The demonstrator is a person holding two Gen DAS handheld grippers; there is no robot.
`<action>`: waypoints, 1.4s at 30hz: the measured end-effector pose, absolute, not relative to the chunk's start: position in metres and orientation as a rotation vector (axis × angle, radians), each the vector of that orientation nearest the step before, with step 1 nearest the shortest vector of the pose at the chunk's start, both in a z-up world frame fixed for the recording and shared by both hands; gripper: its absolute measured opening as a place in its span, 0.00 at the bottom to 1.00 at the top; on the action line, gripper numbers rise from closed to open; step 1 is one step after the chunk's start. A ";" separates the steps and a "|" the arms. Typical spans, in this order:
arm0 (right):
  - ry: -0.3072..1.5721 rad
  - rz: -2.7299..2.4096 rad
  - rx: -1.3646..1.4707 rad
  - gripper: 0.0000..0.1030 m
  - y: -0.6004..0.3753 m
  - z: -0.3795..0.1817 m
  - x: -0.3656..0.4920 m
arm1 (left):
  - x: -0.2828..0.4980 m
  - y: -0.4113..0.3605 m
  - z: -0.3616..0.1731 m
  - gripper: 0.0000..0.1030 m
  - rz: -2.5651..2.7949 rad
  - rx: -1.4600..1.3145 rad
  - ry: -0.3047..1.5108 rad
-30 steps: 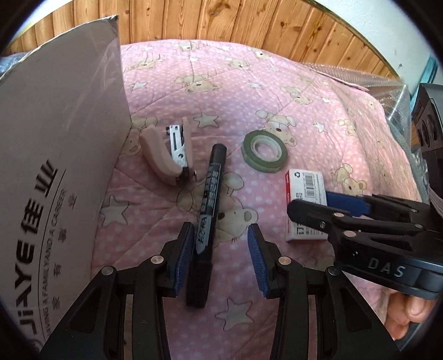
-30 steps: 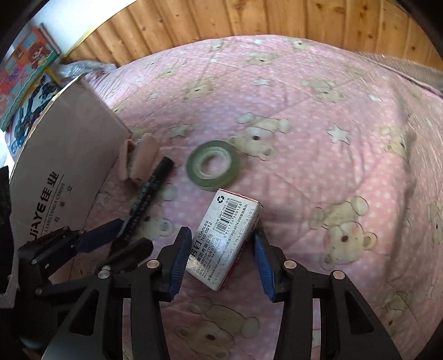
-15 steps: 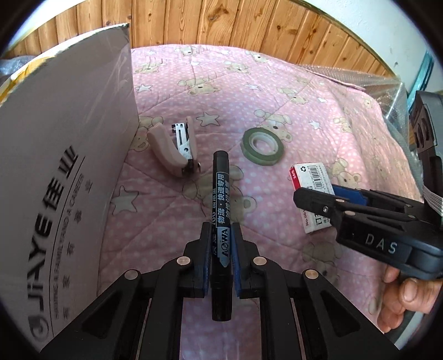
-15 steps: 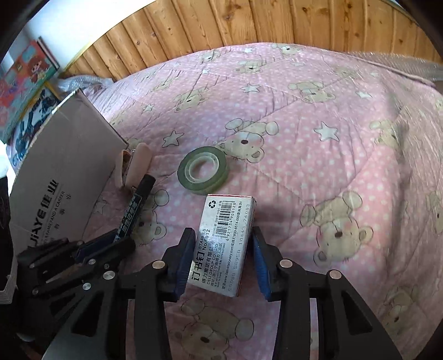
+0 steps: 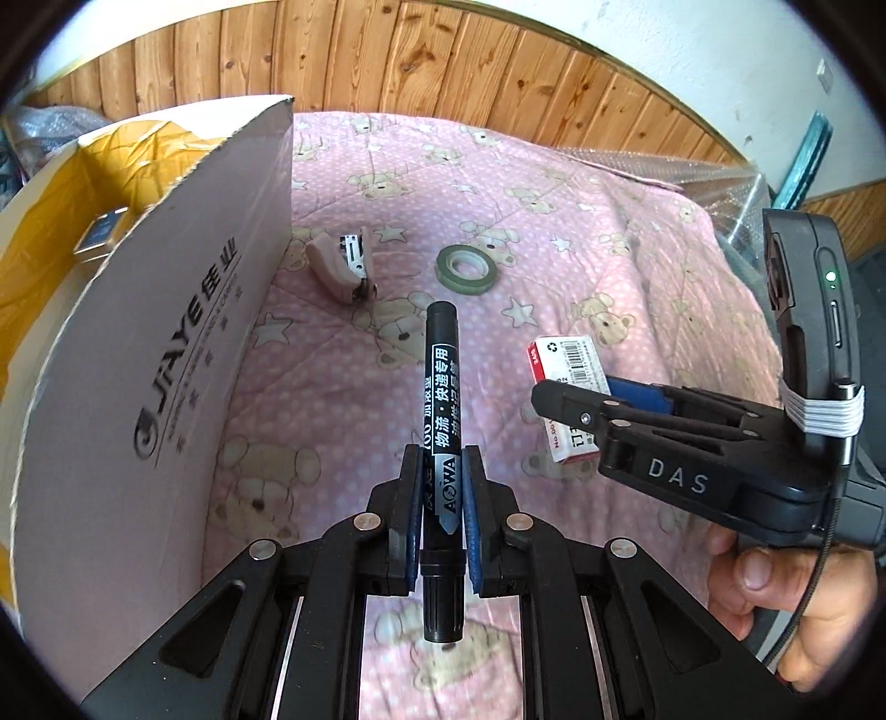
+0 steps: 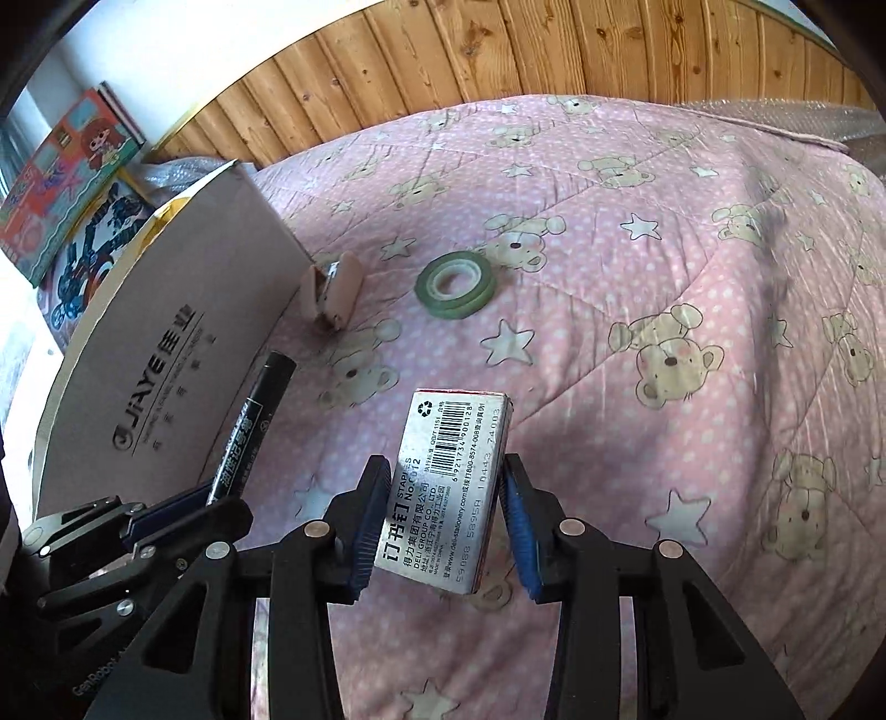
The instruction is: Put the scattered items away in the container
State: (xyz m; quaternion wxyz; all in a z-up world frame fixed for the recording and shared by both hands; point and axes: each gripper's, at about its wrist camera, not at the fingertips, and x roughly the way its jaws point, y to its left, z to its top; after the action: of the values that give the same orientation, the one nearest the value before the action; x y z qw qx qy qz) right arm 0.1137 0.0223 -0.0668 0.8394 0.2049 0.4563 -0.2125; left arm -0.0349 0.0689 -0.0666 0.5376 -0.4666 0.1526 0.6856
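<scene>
Left wrist view: the left gripper (image 5: pixel 440 518) has its jaws closed on a black marker (image 5: pixel 441 421), gripped low on the barrel so that most of its length points forward above the pink quilt (image 5: pixel 581 232). To its left stands the open cardboard box (image 5: pixel 183 354), its printed wall upright and a small dark tin (image 5: pixel 102 235) lying inside on yellow lining. Beyond the marker's tip lie a pink stapler (image 5: pixel 342 266), just beside the box's corner, and a roll of green tape (image 5: pixel 465 267) flat on the quilt, apart from the stapler.

Right wrist view: the right gripper (image 6: pixel 443 523) has its jaws clamped against both long sides of a box of staples (image 6: pixel 446 482), barcode face up; I cannot tell whether it is clear of the quilt. The left gripper with the marker (image 6: pixel 252 421) shows at lower left, next to the cardboard box (image 6: pixel 183 332). The stapler (image 6: pixel 332 296) and tape (image 6: pixel 456 283) lie farther ahead. Wood panelling (image 6: pixel 498 50) lines the wall behind the bed.
</scene>
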 end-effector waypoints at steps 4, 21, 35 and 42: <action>0.957 -0.445 0.420 0.41 0.036 -0.062 0.103 | -0.029 0.053 -0.059 0.12 1.630 -1.107 0.351; 0.951 -0.389 0.381 0.41 0.100 -0.050 0.062 | -0.022 0.005 -0.032 0.12 1.617 -1.094 0.265; 0.907 -0.320 0.342 0.41 0.154 -0.024 0.031 | -0.031 -0.032 0.003 0.12 1.655 -1.000 0.200; 0.876 -0.277 0.286 0.41 0.178 -0.001 0.031 | -0.039 -0.048 0.012 0.12 1.655 -0.992 0.144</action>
State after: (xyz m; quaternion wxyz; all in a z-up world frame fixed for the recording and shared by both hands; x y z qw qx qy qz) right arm 0.0315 0.1778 -0.0008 0.8864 0.1374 0.4215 -0.1334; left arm -0.0389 -0.0483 0.0119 0.5676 -0.4220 0.0614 0.7043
